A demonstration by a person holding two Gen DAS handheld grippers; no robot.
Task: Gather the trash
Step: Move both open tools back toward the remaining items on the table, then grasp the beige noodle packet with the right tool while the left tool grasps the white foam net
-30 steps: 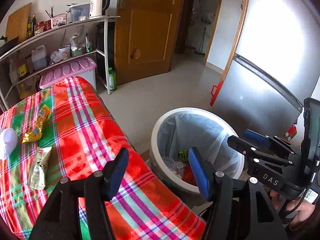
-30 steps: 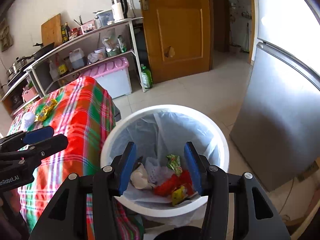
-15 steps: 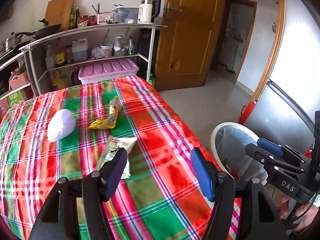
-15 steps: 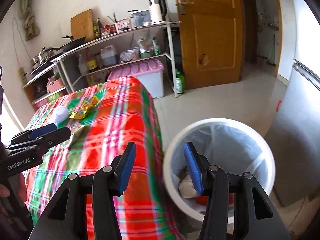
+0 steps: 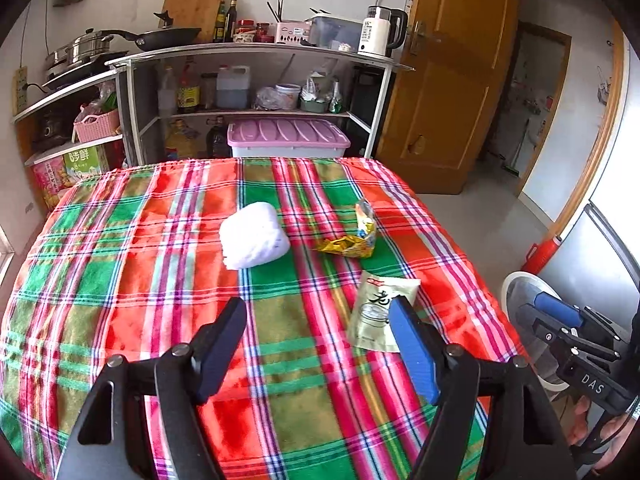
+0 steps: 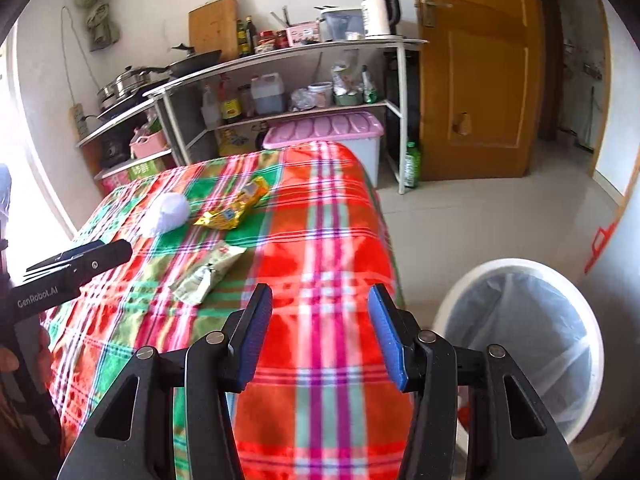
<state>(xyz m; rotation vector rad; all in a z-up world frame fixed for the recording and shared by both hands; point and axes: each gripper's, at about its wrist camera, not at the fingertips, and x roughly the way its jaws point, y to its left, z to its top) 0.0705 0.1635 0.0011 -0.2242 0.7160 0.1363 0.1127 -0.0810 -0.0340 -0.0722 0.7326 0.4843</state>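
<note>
Three pieces of trash lie on the plaid-covered bench (image 5: 120, 280): a pale green sachet (image 5: 380, 312), a crumpled yellow wrapper (image 5: 352, 240) and a white wad (image 5: 252, 236), probably tissue. Left claw (image 5: 320, 344), its jaws just widened, and right claw (image 6: 320, 332) hover released and empty. All look light and limp; pinch the flat sachet at an edge. The lined bin (image 6: 520, 344) waits beside the bench.

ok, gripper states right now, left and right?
Left gripper: open, nothing held; fingers have just been opening.
Right gripper: open, nothing held.
</note>
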